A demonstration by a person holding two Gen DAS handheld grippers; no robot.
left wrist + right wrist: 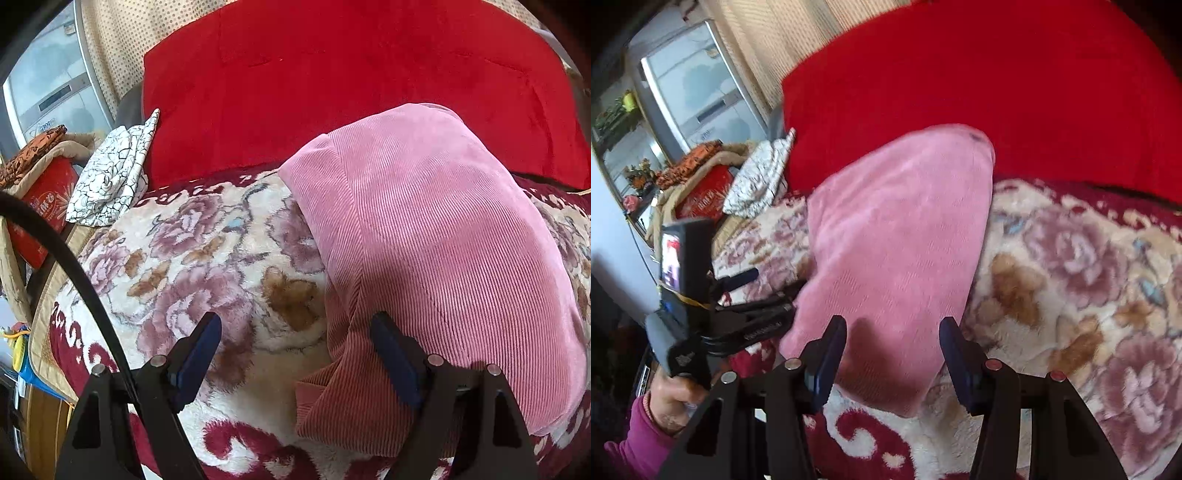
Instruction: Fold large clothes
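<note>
Left wrist view: pink ribbed corduroy garment [436, 251] folded into a thick rounded slab, lying on a plush floral blanket in cream, mauve and brown [192, 266], with swirly maroon edging. Fine diagonal ribs all over the pink cloth, a darker rust-pink layer poking out underneath at the near corner. Left gripper [295, 339] spread wide, clutching nothing; one blue pad over bare fluffy blanket, the other right at the corduroy's near edge, can't say if touching. Behind it all, a big red velvety cushion [332, 81], smooth and soft-looking. Off to the side, a crumpled white cloth with black crackle pattern [110, 181] beside a red box [48, 206].

Right wrist view, a bit blurry: same pink slab [897, 236] running away from the camera. Right gripper [892, 343] part-open, fingers straddling the near end of the garment without pinching it. Left tool's black body seen from the side [698, 280], held by a hand [672, 398] in a magenta knit sleeve [635, 446].
</note>
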